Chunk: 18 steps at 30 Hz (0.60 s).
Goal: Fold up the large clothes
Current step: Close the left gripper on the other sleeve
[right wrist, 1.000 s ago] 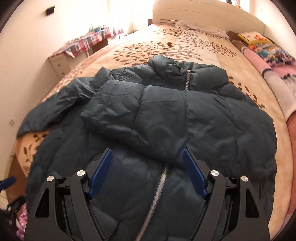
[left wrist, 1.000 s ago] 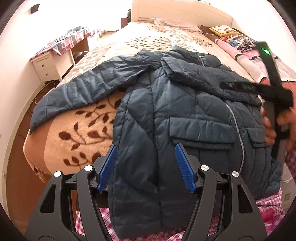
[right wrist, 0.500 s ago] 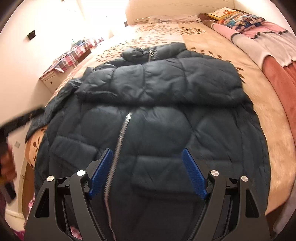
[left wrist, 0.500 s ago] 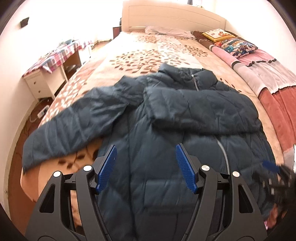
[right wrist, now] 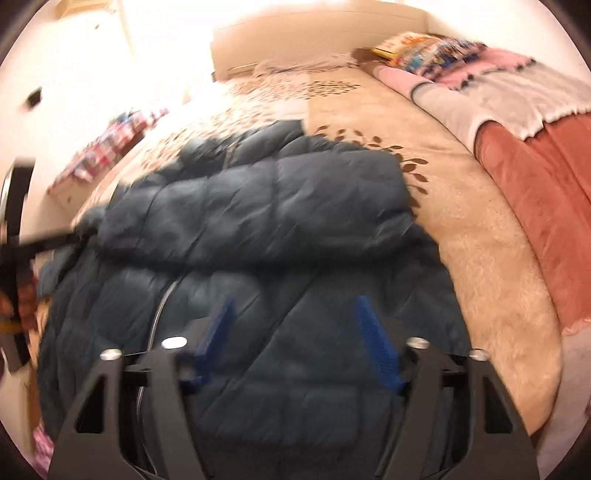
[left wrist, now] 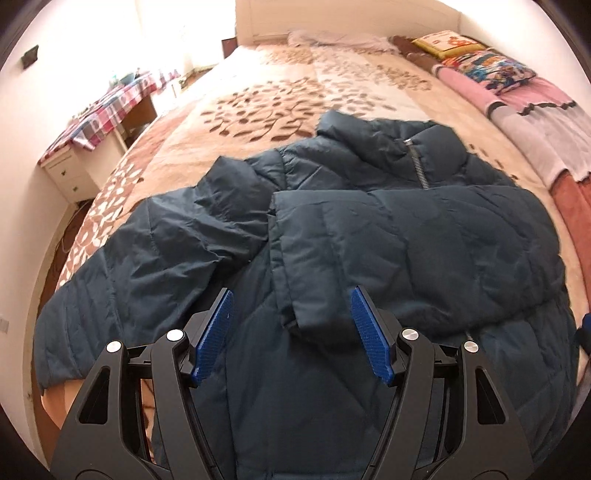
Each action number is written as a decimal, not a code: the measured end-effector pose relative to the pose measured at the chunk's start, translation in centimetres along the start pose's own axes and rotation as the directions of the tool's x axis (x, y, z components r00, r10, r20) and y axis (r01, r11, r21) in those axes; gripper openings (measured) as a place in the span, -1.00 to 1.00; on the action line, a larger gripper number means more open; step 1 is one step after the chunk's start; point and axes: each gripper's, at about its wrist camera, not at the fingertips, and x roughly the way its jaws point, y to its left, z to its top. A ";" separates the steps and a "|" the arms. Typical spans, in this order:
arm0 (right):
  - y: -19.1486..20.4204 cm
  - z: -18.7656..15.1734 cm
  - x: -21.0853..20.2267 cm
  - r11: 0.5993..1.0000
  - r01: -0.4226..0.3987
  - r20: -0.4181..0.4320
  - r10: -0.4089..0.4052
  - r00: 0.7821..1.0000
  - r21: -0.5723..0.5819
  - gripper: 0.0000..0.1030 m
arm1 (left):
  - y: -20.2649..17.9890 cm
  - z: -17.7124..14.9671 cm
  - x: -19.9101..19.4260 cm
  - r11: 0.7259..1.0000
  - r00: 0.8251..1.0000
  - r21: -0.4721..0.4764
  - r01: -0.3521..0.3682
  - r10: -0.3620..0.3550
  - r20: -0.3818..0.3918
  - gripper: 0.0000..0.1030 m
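A dark teal puffer jacket (left wrist: 388, 236) lies face up on the bed, zipper (left wrist: 415, 162) toward the headboard. One sleeve is folded across the chest; its cuff (left wrist: 314, 317) ends between my left fingers. The other sleeve (left wrist: 122, 273) stretches out to the left. My left gripper (left wrist: 291, 332) hovers open above the cuff, nothing pinched. In the blurred right wrist view the jacket (right wrist: 258, 229) fills the middle. My right gripper (right wrist: 295, 343) hangs over its lower front right of the zipper (right wrist: 162, 299), jaws closing, with no fabric between them. The left tool (right wrist: 14, 236) shows at the left edge.
The bed carries a beige leaf-patterned blanket (left wrist: 295, 96). Pink, grey and rust bedding (left wrist: 535, 122) and printed pillows (left wrist: 491, 70) line its right side. A white desk with a checked cloth (left wrist: 107, 122) stands by the left wall. The headboard (left wrist: 332, 18) is at the far end.
Both grippers have swept sideways over the jacket. The left view now centres on the folded sleeve's cuff. The right gripper's jaws have narrowed and its view has rolled and blurred.
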 end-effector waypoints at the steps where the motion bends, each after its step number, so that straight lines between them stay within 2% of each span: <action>1: -1.2 0.7 0.8 0.998 -0.042 -0.019 0.043 0.999 0.055 -0.05 | 0.0 0.2 0.8 1.000 1.000 -0.011 -0.004 0.004 -0.023 0.12; 2: -2.3 1.1 1.7 0.990 -0.085 -0.043 0.091 0.995 0.115 -0.25 | -0.1 0.3 1.3 1.000 0.999 -0.016 -0.008 0.008 -0.039 0.05; 3: -3.3 1.5 2.5 0.977 -0.119 -0.058 0.131 0.990 0.177 -0.30 | -0.2 0.4 2.1 1.000 0.998 -0.018 -0.011 0.010 -0.068 -0.08; 6: -5.8 2.0 4.5 0.939 -0.115 -0.070 0.145 0.987 0.324 -0.30 | -0.7 0.8 3.7 0.999 0.993 -0.041 0.021 -0.026 -0.113 -0.50; 9: -7.7 2.4 6.1 0.901 -0.122 -0.061 0.162 0.985 0.416 -0.30 | -1.5 1.5 4.1 0.999 0.995 -0.032 -0.007 0.004 -0.099 -0.69; 10: -8.0 2.4 6.7 0.898 -0.118 -0.074 0.164 0.984 0.423 -0.30 | -1.7 1.8 4.3 1.000 0.996 -0.030 -0.006 0.003 -0.094 -0.73; 12: -8.2 2.8 7.9 0.914 -0.051 -0.123 0.109 0.986 0.402 -0.55 | -1.7 2.6 4.5 0.999 0.996 -0.041 -0.004 0.000 -0.089 -0.75; 15: -8.2 3.0 8.2 0.921 -0.017 -0.146 0.080 0.986 0.390 -0.60 | -1.1 3.2 4.9 0.997 0.995 -0.083 0.006 -0.013 -0.094 -0.76; 18: -7.2 3.0 7.8 0.938 0.021 -0.151 0.033 0.988 0.345 -0.60 | -1.0 2.9 5.6 0.997 0.995 -0.076 -0.002 -0.006 -0.103 -0.75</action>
